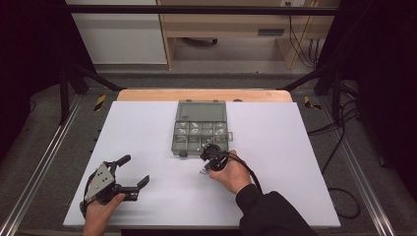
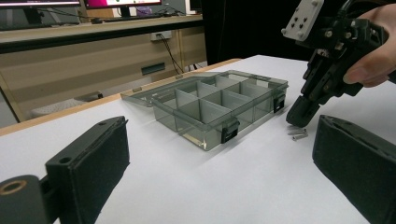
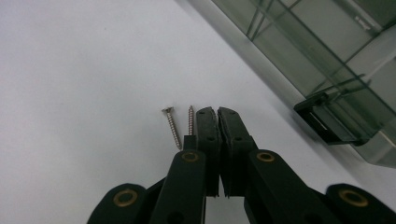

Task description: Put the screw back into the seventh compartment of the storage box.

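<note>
My right tongs (image 3: 218, 111) are pressed closed with nothing visibly held between the tips; two screws (image 3: 180, 126) lie on the white table (image 1: 275, 162) just beside them, the clear box (image 1: 200, 129) close ahead. My left tongs (image 1: 134, 169) rest open, well apart. Wooden desks stand behind.

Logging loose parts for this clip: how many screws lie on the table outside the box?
2. One screw lies apart, left of the right claw; the other screw lies right beside its shut jaws. Any under the jaws would be hidden.
</note>
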{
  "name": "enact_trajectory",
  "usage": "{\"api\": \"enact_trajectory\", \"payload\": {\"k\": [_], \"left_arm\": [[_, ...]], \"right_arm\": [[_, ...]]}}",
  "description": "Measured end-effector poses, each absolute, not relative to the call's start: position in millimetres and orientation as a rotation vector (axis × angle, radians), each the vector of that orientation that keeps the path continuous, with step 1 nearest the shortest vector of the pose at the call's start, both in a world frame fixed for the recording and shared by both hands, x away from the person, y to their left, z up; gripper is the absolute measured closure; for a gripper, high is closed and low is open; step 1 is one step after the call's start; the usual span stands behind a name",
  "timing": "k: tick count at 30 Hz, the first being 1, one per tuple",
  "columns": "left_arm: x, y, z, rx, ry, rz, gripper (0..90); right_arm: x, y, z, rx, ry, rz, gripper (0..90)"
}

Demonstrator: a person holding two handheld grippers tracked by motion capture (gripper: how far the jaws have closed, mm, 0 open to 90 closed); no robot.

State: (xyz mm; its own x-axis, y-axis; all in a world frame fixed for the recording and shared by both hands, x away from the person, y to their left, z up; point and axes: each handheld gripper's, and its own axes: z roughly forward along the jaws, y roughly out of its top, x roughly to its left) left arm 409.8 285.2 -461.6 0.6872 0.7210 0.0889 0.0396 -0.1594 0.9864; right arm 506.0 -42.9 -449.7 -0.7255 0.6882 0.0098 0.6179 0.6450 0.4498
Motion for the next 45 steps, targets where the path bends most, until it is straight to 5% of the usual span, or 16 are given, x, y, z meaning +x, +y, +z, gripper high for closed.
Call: {"api": "enact_trajectory", "payload": {"k": [26,28,36,40,45], "left_arm": [[410.3,286.1,-461.2,1.625,0.626,0.659,3.6],[410.5,286.1,-461.3,1.626,0.627,0.661,3.7],[410.5,285.8,-461.4,1.629,0.626,0.662,3.7],[410.7,285.3,-461.8,1.626,0.628,0.662,3.7],[410.5,284.9,-461.8,1.626,0.627,0.66,3.7]], "right_arm": [[536.9,-51.9,-409.1,1.152,2.41,0.952,87.5],[540.9,-52.0,-411.8,1.159,2.395,0.962,76.5],[535.5,-52.0,-407.8,1.116,2.364,0.954,60.1],[527.8,-49.8,-404.2,1.113,2.389,0.917,37.2],[522.1,-48.8,-403.4,1.086,2.394,0.873,21.7]]}}
